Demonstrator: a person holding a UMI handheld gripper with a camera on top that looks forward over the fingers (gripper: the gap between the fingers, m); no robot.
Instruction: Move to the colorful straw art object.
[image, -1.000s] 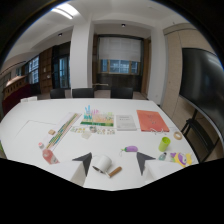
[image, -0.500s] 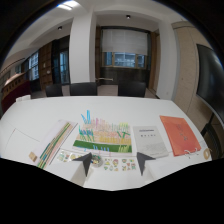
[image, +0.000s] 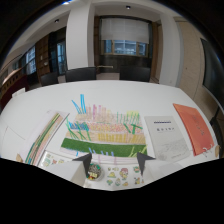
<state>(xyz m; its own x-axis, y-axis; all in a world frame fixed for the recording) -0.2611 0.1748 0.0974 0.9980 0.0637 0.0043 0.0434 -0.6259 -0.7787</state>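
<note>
White counter (image: 125, 95), wide and rounded, filling the middle of the scene; dark chairs (image: 80, 75) drawn up along its far edge, a window (image: 122, 47) beyond them and a white pillar (image: 80, 40) to the left of it.

On the counter, centred and just ahead of the tongs (image: 114, 161): colorful straw art object (image: 102, 131), a flat board planted with upright straws in blue, green, pink, yellow and orange, a dark green strip running along its near edge. Near edge of the board touching or nearly touching the fingertips (image: 85, 159), seemingly; hard to tell from this angle.

To the right of the straw art, just beside it: white printed sheet (image: 167, 136) lying flat. Farther right, well apart from the tongs: orange booklet (image: 194, 127), also flat, angled toward the near right.

To the left of the straw art: loose bundle of straws (image: 46, 136) laid diagonally on white paper, running from far right to near left.

Nearest, under and between the fingers: sticker sheet (image: 117, 176) with small bright pictures, plus a small round dark piece (image: 94, 171) close to the left finger.

Tongs spread apart, gripping nothing, two dark pointed tips hovering low over the near edge of the straw art with the sticker sheet showing in the gap.
</note>
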